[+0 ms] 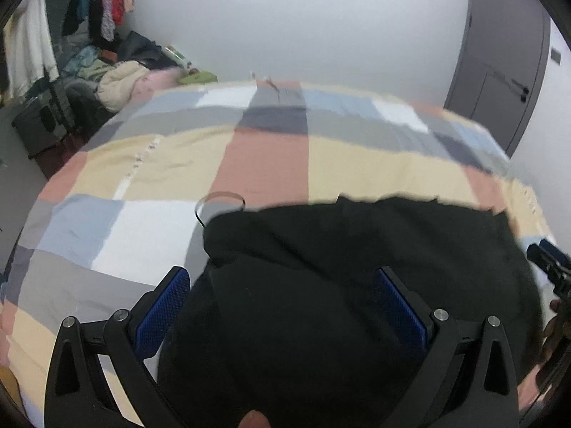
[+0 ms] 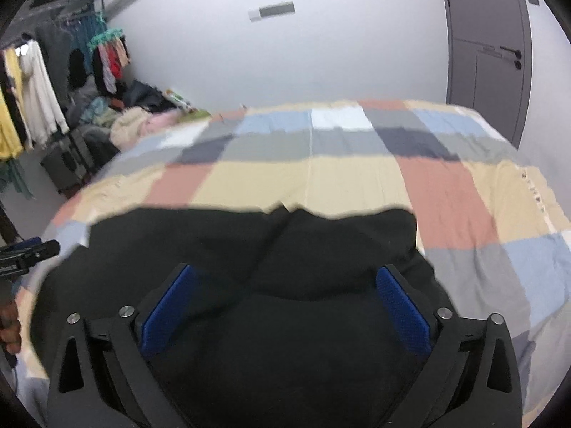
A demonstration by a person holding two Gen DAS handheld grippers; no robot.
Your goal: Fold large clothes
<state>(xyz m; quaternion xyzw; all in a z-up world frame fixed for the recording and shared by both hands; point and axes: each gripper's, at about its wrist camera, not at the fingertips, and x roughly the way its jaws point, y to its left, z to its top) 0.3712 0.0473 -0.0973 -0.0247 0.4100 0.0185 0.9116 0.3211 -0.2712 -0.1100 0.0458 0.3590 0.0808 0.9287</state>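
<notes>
Here the black garment (image 1: 357, 285) lies spread on the near part of a bed covered with a checked quilt (image 1: 264, 164) of cream, salmon, grey, blue and white squares. In the left wrist view the left gripper (image 1: 282, 278) hangs above the cloth with its jaws wide apart; the blue pads (image 1: 160, 314) press on nothing, and the fabric shows between and below them. A thin dark loop (image 1: 221, 203), perhaps a cord, lies on the quilt just beyond the garment's far left corner. In the right wrist view the right gripper (image 2: 282, 278) is likewise released, its jaws spread wide above the garment (image 2: 285, 321), with no fabric pinched between its pads (image 2: 403, 317). Each view catches the other gripper at its edge, over the garment's side. The garment's far edge runs roughly straight across the quilt (image 2: 446, 196), with a small notch near the middle. Beyond the bed stand a white wall (image 2: 285, 53), a grey door (image 2: 489, 71) on the right, and hanging clothes (image 2: 107, 60) with a heap of laundry (image 2: 135, 125) on the left.
</notes>
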